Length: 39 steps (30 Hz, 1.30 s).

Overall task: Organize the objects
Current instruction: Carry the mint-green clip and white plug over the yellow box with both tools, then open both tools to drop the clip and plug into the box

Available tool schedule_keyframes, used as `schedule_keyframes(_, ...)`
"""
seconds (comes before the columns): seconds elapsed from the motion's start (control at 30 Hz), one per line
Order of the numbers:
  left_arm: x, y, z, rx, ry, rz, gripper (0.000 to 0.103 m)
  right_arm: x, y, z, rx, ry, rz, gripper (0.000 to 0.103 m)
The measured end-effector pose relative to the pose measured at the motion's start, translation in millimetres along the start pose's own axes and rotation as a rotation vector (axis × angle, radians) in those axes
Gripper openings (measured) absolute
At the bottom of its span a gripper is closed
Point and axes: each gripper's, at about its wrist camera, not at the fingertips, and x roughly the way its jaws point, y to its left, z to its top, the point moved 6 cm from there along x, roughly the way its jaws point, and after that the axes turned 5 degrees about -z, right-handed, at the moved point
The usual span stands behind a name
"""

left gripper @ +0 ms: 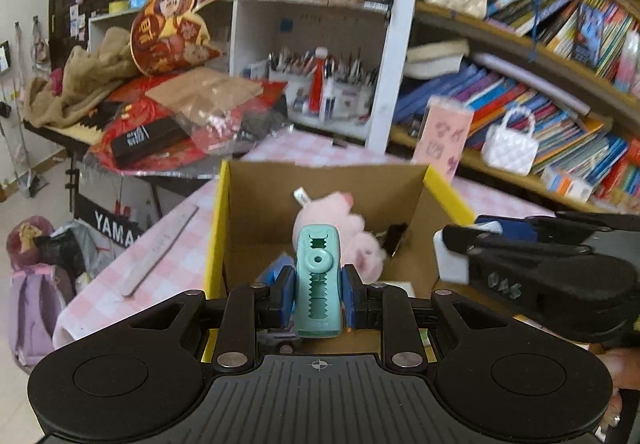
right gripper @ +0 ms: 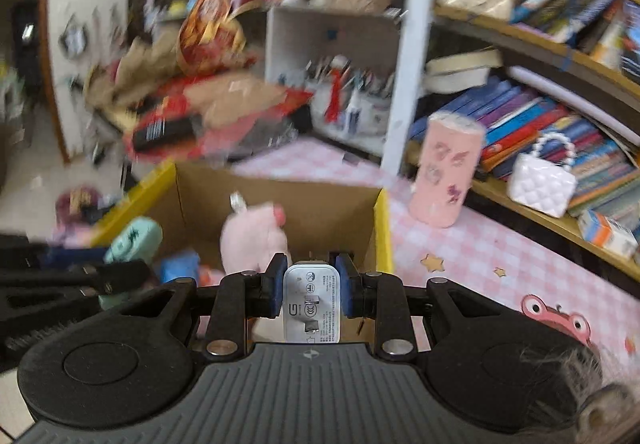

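My left gripper (left gripper: 318,296) is shut on a teal stapler (left gripper: 318,276) and holds it over the open cardboard box (left gripper: 320,180). My right gripper (right gripper: 311,292) is shut on a white charger plug (right gripper: 311,304) at the box's right side (right gripper: 382,228). A pink plush pig (left gripper: 352,236) lies in the box, also in the right wrist view (right gripper: 256,240). A blue object (right gripper: 180,266) lies beside it. The right gripper with the plug shows in the left wrist view (left gripper: 456,256); the left gripper with the stapler shows in the right wrist view (right gripper: 132,240).
The box stands on a pink checked tablecloth (right gripper: 472,256). A pink cup (right gripper: 448,172) stands right of the box. A grey ruler (left gripper: 160,248) lies left of it. Bookshelves (left gripper: 540,84) and a white handbag (right gripper: 540,184) are at the right. A cluttered keyboard stand (left gripper: 132,132) is at the left.
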Motion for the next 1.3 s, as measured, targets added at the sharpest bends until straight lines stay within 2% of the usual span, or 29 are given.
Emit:
schedule_keyframes(0.17, 24.0, -1.3, -11.7, 0.026, 0.061, 0.026, 0.023, 37.0, 4.9, -29.6, -0.104, 0.138, 0.022, 0.025)
schedule_keyframes(0.23, 30.4, -2.4, -15.2, 0.037, 0.08, 0.029, 0.023, 37.1, 5.7, -33.2, -0.115, 0.137, 0.016, 0.025)
schedule_keyframes(0.4, 38.7, -6.9, -19.4, 0.057, 0.113, 0.011, 0.023, 26.9, 3.6, -37.4, -0.036, 0.165, -0.063, 0.025)
schedule_keyframes(0.53, 38.6, -7.6, -20.0, 0.073, 0.124, -0.017, 0.023, 12.6, -1.3, -41.4, 0.082, 0.189, -0.079, 0.025)
schedule_keyframes(0.77, 37.1, -6.0, -25.9, 0.091, 0.152, -0.062, 0.023, -3.5, 6.4, -49.0, 0.133, 0.217, -0.103, 0.025)
schedule_keyframes(0.87, 33.6, -6.2, -25.7, 0.098, 0.14, -0.064, 0.025, -6.3, 7.1, -50.8, 0.146, 0.214, -0.113, 0.025)
schedule_keyframes(0.9, 31.4, -5.7, -24.4, 0.095, 0.13, -0.066, 0.027, -7.8, 6.7, -51.3, 0.157, 0.206, -0.114, 0.027)
schedule_keyframes(1.0, 22.0, -7.6, -21.5, 0.104, 0.107, -0.078, 0.053, -17.0, 3.9, -50.5, 0.216, 0.172, -0.099, 0.042)
schedule_keyframes(1.07, 10.9, -9.4, -19.9, 0.109, 0.078, -0.072, 0.058, -28.7, 4.0, -48.2, 0.227, 0.14, -0.118, 0.042)
schedule_keyframes(1.13, 0.1, -9.6, -18.0, 0.1, 0.058, -0.077, 0.067, -41.9, 2.6, -47.6, 0.246, 0.108, -0.123, 0.042)
schedule_keyframes(1.3, -35.1, -15.4, -14.8, 0.103, -0.025, -0.081, 0.074, -83.6, -4.3, -50.8, 0.285, 0.015, -0.179, 0.042)
